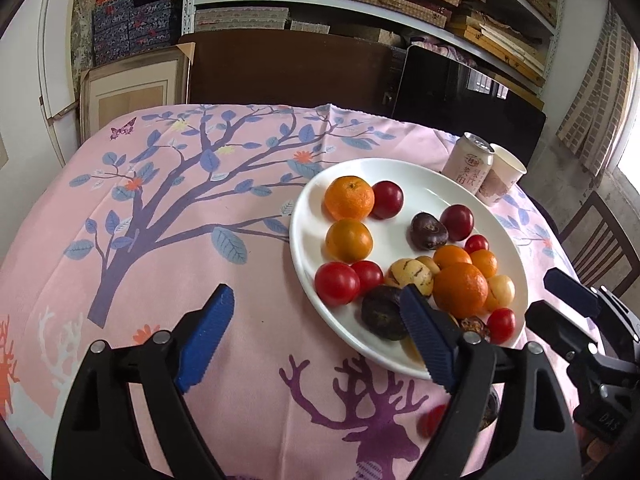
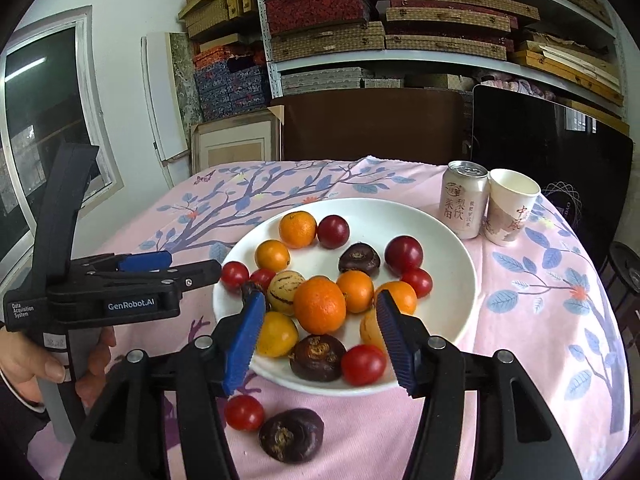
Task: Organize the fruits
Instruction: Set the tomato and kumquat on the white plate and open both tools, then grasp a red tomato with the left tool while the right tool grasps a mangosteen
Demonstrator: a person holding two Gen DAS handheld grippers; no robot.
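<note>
A white plate (image 1: pixel 310 240) (image 2: pixel 448 264) holds several oranges, red tomatoes, plums, dark purple fruits and yellow striped fruits. My left gripper (image 1: pixel 316 294) is open over the pink cloth at the plate's near left rim, with nothing pressed between its blue pads. From the right wrist view it (image 2: pixel 182 267) hangs left of the plate. My right gripper (image 2: pixel 320 302) is open over the plate's near side, either side of a large orange (image 2: pixel 320 310) without touching it. A tomato (image 2: pixel 244 412) and a dark purple fruit (image 2: pixel 291 434) lie on the cloth before the plate.
A drink can (image 2: pixel 464 204) and a paper cup (image 2: pixel 510 208) stand together behind the plate's right side. A person's hand (image 2: pixel 36 364) holds the left gripper's handle. Shelves of boxes and a dark panel stand beyond the table's far edge. A chair (image 1: pixel 600 240) is at right.
</note>
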